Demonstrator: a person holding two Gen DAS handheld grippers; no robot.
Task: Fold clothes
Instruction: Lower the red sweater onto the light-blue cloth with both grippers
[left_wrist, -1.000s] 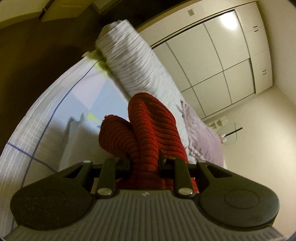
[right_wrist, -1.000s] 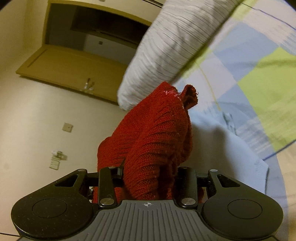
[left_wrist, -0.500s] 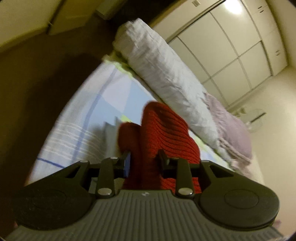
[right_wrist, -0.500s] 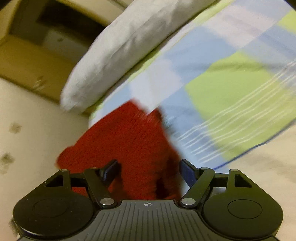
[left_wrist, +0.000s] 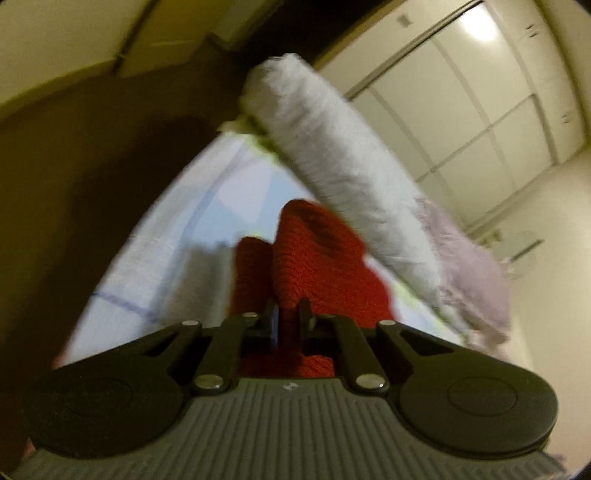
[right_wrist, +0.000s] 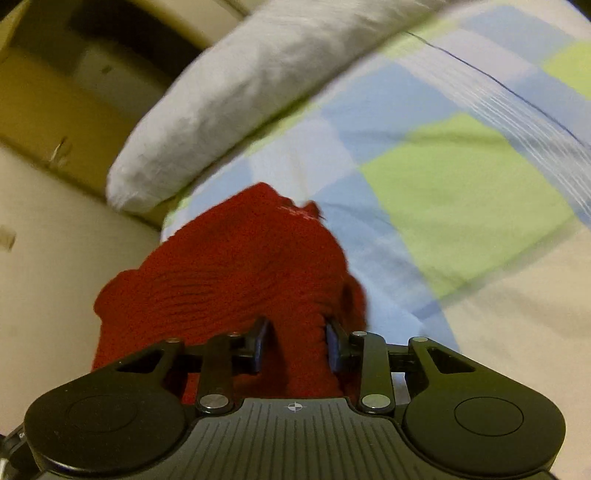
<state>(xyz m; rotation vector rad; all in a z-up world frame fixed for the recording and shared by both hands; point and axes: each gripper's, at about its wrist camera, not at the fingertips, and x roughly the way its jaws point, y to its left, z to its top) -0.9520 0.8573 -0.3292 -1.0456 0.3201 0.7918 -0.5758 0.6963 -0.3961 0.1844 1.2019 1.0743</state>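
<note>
Now both tongs are closing on the sweater (left_wrist: 317, 266): left tongs (left_wrist: 289, 314) pinch it narrowly, right tongs (right_wrist: 295, 345) wider, above the bed (right_wrist: 461, 177).

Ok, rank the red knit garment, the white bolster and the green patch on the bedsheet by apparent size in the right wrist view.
1. White bolster
2. Red knit garment, close behind and flattered by sitting nearest the lens
3. Green patch, smallest, though blur softens its edges

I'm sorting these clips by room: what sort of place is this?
Most likely a bedroom: a bed with a blue-and-green checked sheet, a long white bolster pillow, and cream built-in wardrobe doors.
</note>
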